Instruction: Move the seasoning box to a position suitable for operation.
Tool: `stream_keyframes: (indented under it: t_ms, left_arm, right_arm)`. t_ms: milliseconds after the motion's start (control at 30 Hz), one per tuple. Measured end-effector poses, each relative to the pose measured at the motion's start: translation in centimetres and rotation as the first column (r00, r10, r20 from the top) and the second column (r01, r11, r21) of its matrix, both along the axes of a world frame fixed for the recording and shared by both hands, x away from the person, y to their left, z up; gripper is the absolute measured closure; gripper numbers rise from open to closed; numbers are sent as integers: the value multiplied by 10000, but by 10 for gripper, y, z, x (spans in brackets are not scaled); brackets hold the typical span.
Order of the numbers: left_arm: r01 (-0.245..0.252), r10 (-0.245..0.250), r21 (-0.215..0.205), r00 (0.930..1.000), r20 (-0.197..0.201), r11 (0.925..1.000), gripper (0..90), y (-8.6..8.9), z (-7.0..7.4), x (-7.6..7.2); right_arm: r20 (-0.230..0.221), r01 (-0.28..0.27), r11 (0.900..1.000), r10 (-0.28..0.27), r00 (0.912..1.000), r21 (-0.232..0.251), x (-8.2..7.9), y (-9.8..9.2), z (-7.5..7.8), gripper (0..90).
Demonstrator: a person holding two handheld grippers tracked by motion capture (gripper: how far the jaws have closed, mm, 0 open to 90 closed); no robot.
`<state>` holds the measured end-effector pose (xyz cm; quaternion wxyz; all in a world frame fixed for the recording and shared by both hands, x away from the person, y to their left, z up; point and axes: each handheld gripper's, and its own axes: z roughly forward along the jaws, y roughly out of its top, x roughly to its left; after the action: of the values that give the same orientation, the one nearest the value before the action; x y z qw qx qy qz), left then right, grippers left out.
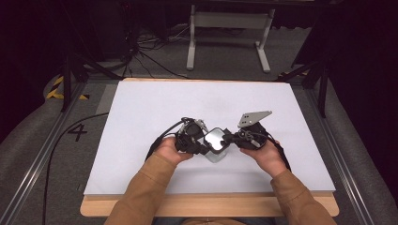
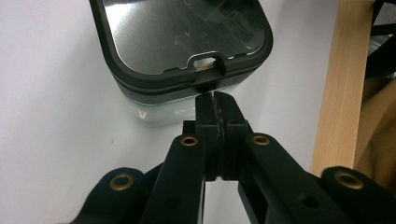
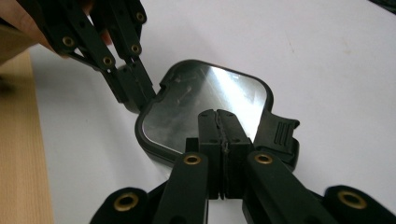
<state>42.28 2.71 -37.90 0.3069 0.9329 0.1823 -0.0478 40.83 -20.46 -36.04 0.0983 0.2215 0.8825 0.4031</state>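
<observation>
Your box (image 1: 216, 145) sits near the front middle of the white mat (image 1: 155, 103), with open mat behind and to both sides. Your left gripper (image 2: 216, 100) is closed, tips at the lid's (image 2: 182, 32) edge tab. Your right gripper (image 3: 220, 116) is closed over the lid, its latch (image 3: 280, 135) flipped out.

Tan sleeves (image 1: 155, 180) cover both of the person's forearms. Each gripper is black, its linked arms pinned with brass rivets (image 2: 189, 140). A black cable (image 1: 70, 136) trails off the left gripper (image 1: 202, 146); the right gripper (image 1: 230, 138) carries a grey three-cornered plate (image 1: 253, 118) with small holes.
</observation>
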Motion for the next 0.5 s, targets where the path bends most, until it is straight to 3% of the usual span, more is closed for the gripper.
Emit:
stream_keyframes:
  t_ms: [200, 300, 400, 500]
  left_arm:
    - [-53, 53, -43, 10000, 11, 10000, 891, 3, 2, 0]
    - [-323, 328, -271, 9993, 181, 9991, 889, 17, 11, 2]
    - [-967, 996, -715, 9943, 376, 9927, 889, 33, 18, 6]
    - [-1767, 1840, -1116, 9812, 586, 9779, 873, 43, 20, 11]
  right_arm:
    - [139, 68, 9999, -67, 9999, -84, -1, 0, 1, 893]
    - [292, 136, 9998, -139, 9995, 119, -3, -6, 7, 893]
    - [354, 312, 9990, -324, 9989, 331, -6, -17, 13, 893]
    - [328, 493, 9981, -506, 9982, 379, -9, -25, 14, 893]
